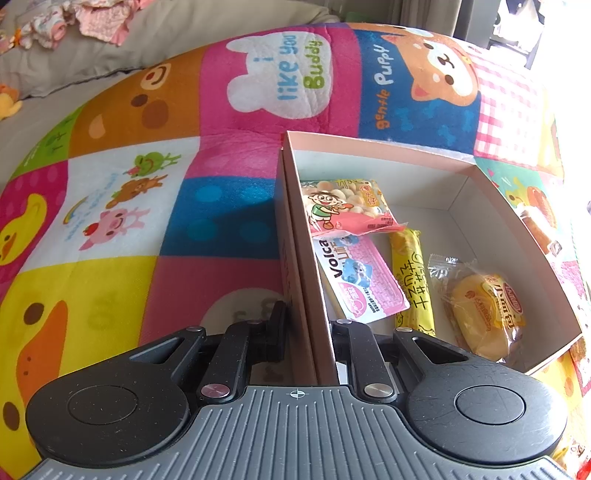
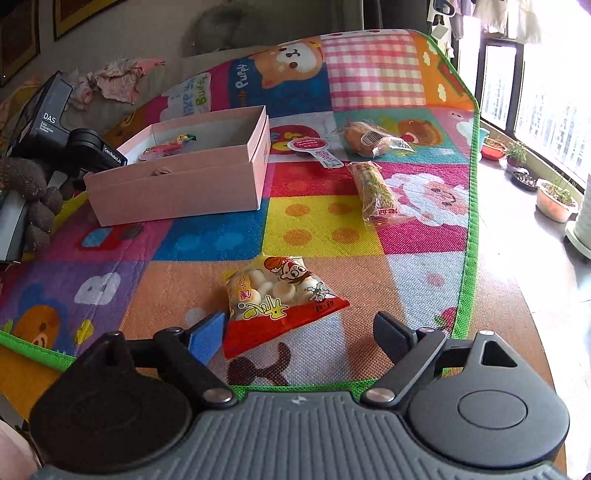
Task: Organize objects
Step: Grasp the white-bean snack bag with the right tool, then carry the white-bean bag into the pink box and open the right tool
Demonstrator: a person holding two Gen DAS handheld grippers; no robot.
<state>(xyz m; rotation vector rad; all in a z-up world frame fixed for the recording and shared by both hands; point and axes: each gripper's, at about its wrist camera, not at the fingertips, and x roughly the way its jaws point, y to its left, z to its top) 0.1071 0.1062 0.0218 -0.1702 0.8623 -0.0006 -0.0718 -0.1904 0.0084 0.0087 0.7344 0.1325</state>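
A pink cardboard box [image 1: 306, 266] sits on the colourful play mat [image 1: 207, 103]. My left gripper [image 1: 308, 332] is shut on the box's left wall. Inside lie a biscuit bag [image 1: 343, 203], a pink Volca pack [image 1: 362, 280], a yellow stick pack [image 1: 412, 280] and a wrapped yellow cake [image 1: 480, 310]. In the right wrist view the box [image 2: 177, 188] stands at the far left. My right gripper [image 2: 299, 332] is open, its fingers either side of a red biscuit bag [image 2: 280, 299] lying on the mat.
On the mat beyond lie a long green-filled snack pack [image 2: 375, 190], a wrapped bread bun [image 2: 369, 138] and a flat red-and-white pack [image 2: 314, 149]. The mat's green edge [image 2: 471, 221] runs along the right, with floor and plant pots [image 2: 556, 201] past it. Clothes [image 1: 55, 22] lie behind.
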